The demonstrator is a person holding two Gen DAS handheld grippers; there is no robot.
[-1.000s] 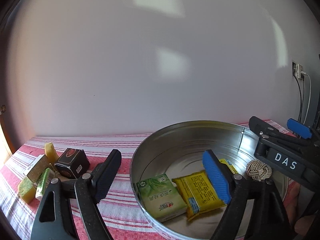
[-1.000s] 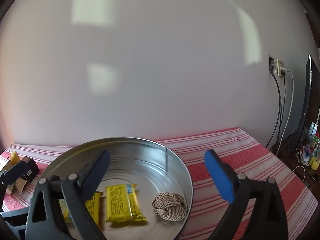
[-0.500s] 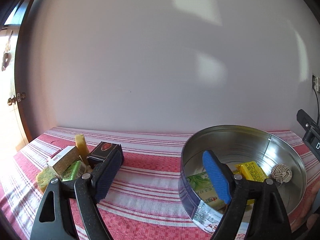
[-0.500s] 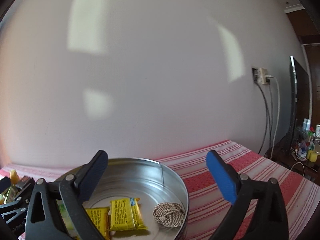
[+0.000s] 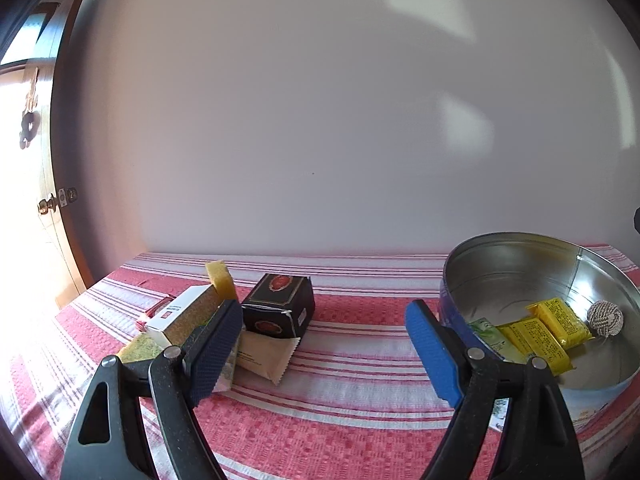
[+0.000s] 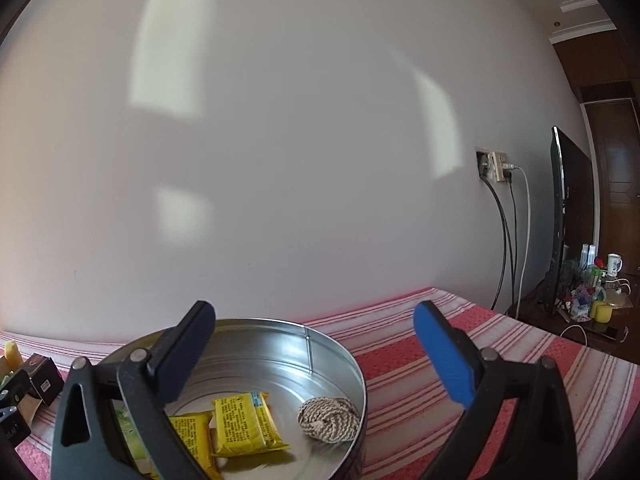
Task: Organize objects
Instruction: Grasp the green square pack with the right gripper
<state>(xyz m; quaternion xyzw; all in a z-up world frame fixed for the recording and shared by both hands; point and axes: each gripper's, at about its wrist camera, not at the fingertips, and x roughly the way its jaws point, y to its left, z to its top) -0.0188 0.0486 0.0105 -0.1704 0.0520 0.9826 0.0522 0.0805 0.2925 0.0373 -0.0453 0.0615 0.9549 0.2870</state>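
Note:
A round metal tin (image 5: 508, 258) (image 6: 280, 326) stands on the red striped cloth. It holds two yellow packets (image 5: 556, 322) (image 6: 244, 420), a green packet (image 5: 490, 334) and a rope ball (image 5: 606, 318) (image 6: 330, 420). To its left lies a pile: a black box (image 5: 280, 312) (image 6: 42, 374), a white box (image 5: 182, 314), a beige sachet (image 5: 266, 354) and yellow sponges (image 5: 220, 280). My left gripper (image 5: 324, 354) is open and empty above the cloth between pile and tin. My right gripper (image 6: 316, 356) is open and empty above the tin.
A white wall runs behind the table. A wooden door with a knob (image 5: 50, 206) is at the far left. A wall socket with cables (image 6: 498, 166), a dark screen (image 6: 560, 220) and a cluttered stand (image 6: 592, 292) are at the right.
My left gripper has swung left, from over the tin toward the pile. My right gripper has risen and pulled back from the tin. Both stay open.

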